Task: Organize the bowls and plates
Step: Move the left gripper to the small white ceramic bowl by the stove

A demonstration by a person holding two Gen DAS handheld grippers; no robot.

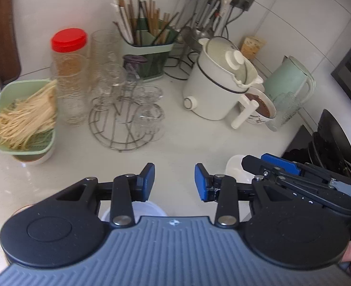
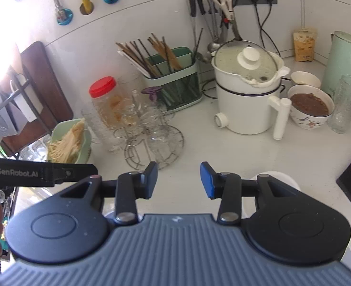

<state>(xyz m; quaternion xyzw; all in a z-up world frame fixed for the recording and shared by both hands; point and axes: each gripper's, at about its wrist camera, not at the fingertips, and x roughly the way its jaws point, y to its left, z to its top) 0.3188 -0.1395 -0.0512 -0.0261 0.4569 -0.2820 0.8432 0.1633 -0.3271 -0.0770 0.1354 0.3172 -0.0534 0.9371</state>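
Observation:
In the left wrist view my left gripper (image 1: 175,182) hovers open over the white counter (image 1: 175,143), nothing between its blue pads. A pale bowl (image 1: 149,208) shows partly beneath it. My right gripper (image 1: 258,162) reaches in from the right above a small white bowl (image 1: 235,171). Seen from the right wrist, my right gripper (image 2: 179,180) is also open and empty, and the white bowl (image 2: 280,178) lies behind its right finger. A patterned bowl of brown food (image 2: 311,106) and a small white bowl (image 2: 305,78) stand at the back right.
A wire rack of glasses (image 1: 125,119), a red-lidded jar (image 1: 69,71), a chopstick holder (image 1: 149,54), a white electric pot (image 1: 218,88) and a green kettle (image 1: 292,81) crowd the back. A green basket of noodles (image 1: 25,119) sits left, a black wok (image 1: 330,138) right.

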